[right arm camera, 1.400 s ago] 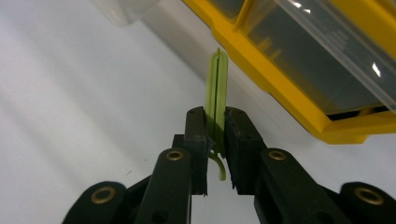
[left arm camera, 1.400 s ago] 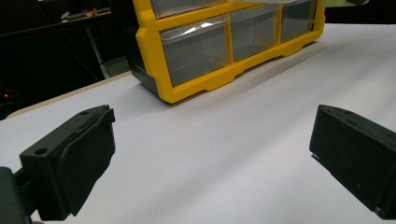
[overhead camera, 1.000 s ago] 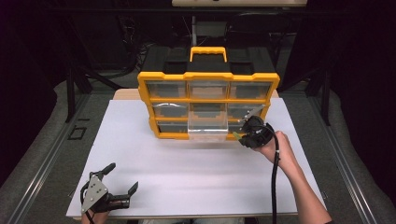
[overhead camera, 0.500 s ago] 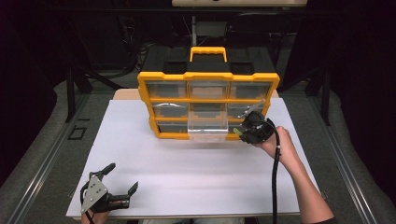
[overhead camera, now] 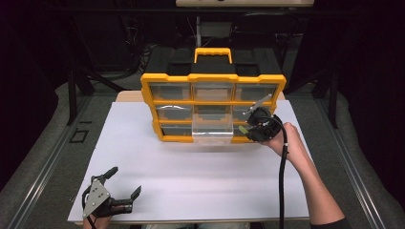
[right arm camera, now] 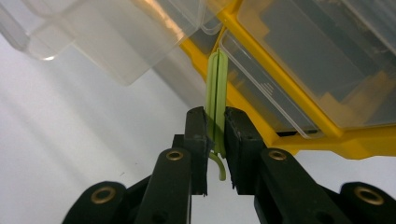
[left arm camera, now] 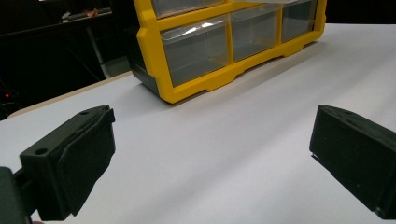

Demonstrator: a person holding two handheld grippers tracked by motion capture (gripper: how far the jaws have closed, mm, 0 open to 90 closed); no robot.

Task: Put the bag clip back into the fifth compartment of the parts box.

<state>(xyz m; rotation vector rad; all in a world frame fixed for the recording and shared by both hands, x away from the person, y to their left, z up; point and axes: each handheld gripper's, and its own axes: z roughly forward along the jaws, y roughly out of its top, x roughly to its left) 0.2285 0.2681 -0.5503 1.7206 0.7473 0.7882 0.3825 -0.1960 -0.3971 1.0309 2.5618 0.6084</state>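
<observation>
A thin green clip (right arm camera: 217, 100) is gripped in the right claw (right arm camera: 215, 140) beside the organizer (overhead camera: 213, 107), near its pulled-out drawer (overhead camera: 213, 129). Dropping it in appears still to be done. The left claw (overhead camera: 125, 183) is held open, well away.

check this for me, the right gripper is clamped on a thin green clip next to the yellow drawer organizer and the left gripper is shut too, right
Not quite. The right gripper is indeed clamped on the thin green clip beside the yellow drawer organizer, but the left gripper is open: the left gripper view shows its jaws far apart with nothing between them, only the white table.
</observation>
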